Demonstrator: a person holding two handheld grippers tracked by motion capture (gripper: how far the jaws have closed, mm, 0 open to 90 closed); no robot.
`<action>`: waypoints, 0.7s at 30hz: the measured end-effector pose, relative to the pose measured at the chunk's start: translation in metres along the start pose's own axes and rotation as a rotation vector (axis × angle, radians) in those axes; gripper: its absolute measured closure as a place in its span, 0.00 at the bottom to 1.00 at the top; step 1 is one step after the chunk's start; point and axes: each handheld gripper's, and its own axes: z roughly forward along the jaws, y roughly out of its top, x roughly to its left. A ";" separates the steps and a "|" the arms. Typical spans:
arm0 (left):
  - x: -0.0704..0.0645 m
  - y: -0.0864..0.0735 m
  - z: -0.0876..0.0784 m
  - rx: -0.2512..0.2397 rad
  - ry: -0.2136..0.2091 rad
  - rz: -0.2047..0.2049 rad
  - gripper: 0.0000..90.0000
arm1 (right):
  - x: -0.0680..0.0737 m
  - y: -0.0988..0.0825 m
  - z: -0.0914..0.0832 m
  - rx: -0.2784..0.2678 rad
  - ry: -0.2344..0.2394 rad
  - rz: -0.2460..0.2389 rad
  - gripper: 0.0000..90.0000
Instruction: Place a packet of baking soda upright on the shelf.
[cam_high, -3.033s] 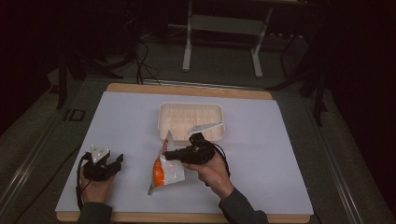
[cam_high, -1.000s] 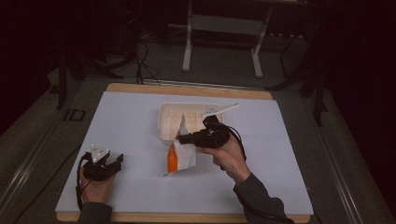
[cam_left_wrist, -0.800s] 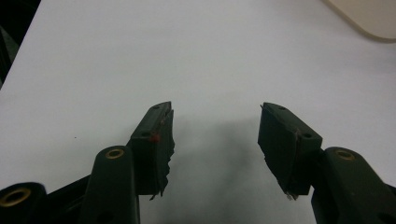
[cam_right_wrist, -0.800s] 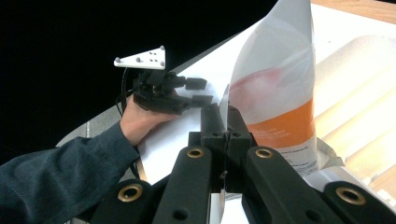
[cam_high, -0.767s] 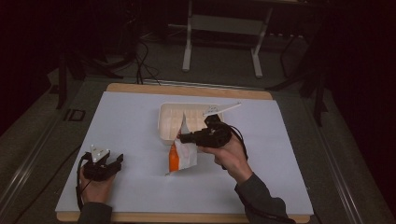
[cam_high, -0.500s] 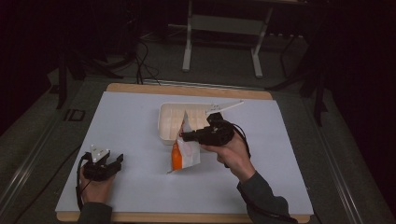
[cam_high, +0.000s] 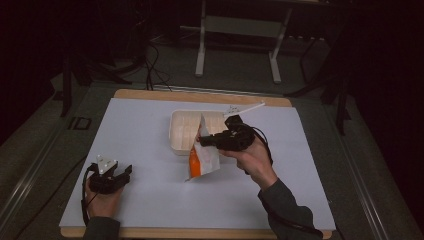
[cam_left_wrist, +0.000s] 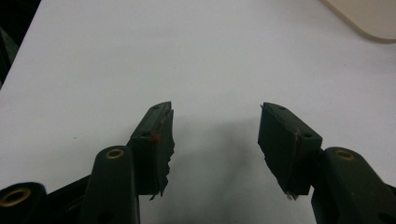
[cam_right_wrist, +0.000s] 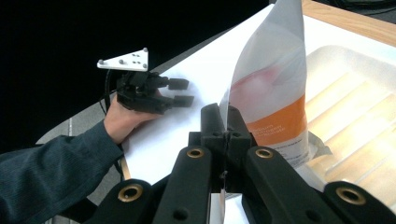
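From above, the right gripper (cam_high: 202, 141) is clamped on the top edge of one bag (cam_high: 201, 159), white with an orange panel, which hangs below the jaws with its lower end on the table (cam_high: 150, 125), just in front of the one tray (cam_high: 182, 131). The left gripper (cam_high: 125, 172) rests well off to that tool's left, away from bag and tray.

Along the left gripper's (cam_left_wrist: 215, 135) own jaws, they stand wide apart with nothing between them, bare table beneath and a tray (cam_left_wrist: 369, 18) corner far ahead to the right.

Along the right gripper's (cam_right_wrist: 225, 122) jaws, they are pressed together on the bag's (cam_right_wrist: 275, 102) edge; the bag rises upright ahead of them, the ribbed tray (cam_right_wrist: 355, 112) lies to its right, and the other gripper (cam_right_wrist: 180, 92) sits farther off at left.

The step looks like carrying the bag into the tray. To do it well, keep the pinch firm, lift until the bag's bottom clears the rim, then lower it flat inside before letting go.

Count: two grippers, one bag, one tray.
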 end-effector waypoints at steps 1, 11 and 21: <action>0.000 0.000 0.000 0.001 -0.001 -0.001 0.50 | 0.000 0.001 0.000 0.000 -0.002 0.000 1.00; 0.000 0.000 0.000 0.000 -0.002 -0.002 0.50 | -0.006 0.007 -0.003 0.012 -0.035 -0.010 1.00; 0.000 0.000 0.000 0.000 -0.001 0.000 0.50 | -0.012 0.013 -0.007 0.011 -0.065 -0.023 1.00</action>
